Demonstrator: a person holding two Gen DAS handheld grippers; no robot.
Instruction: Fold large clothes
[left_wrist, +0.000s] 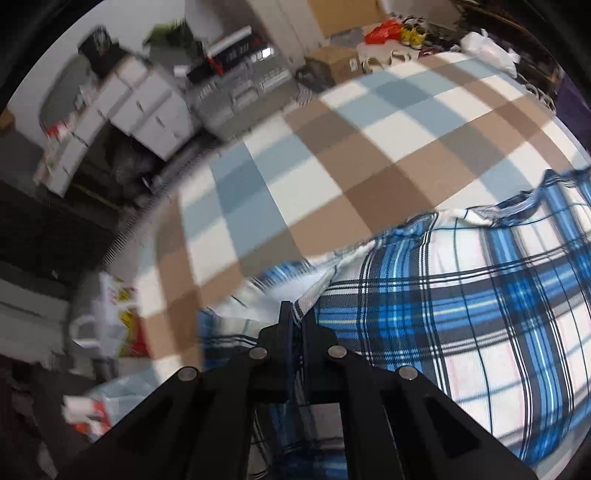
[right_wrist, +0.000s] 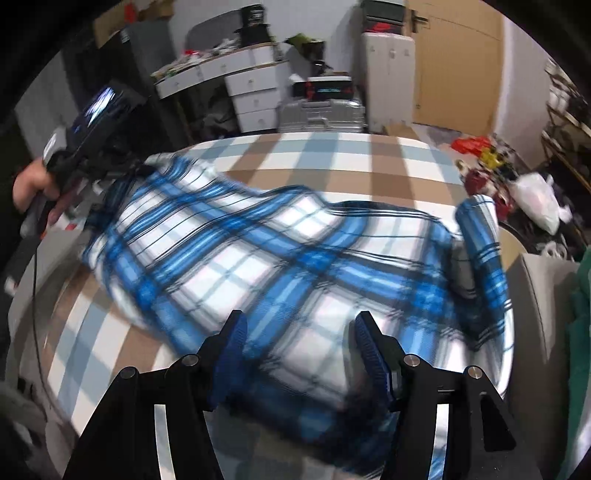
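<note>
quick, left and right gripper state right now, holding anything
left gripper: shut on an edge of the blue plaid shirt.
right gripper: open above the shirt, holding nothing.

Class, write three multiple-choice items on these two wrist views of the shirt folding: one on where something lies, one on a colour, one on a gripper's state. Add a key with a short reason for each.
1. Where does the plaid shirt lie?
A. On the checked bed cover
B. On the floor by the suitcase
C. Over a chair back

2. What colours is the shirt?
A. Red and green
B. Blue, white and black
C. Plain grey

3. How do the jaws of the left gripper stand?
A. Wide open above the shirt
B. Shut on an edge of the shirt
C. Shut on nothing

Key:
1 A, the shirt is spread on the brown, blue and white checks.
2 B, its stripes show blue and black on white in both views.
3 B, the left wrist view shows fabric pinched between the closed jaws, while the right gripper stands open.
</note>
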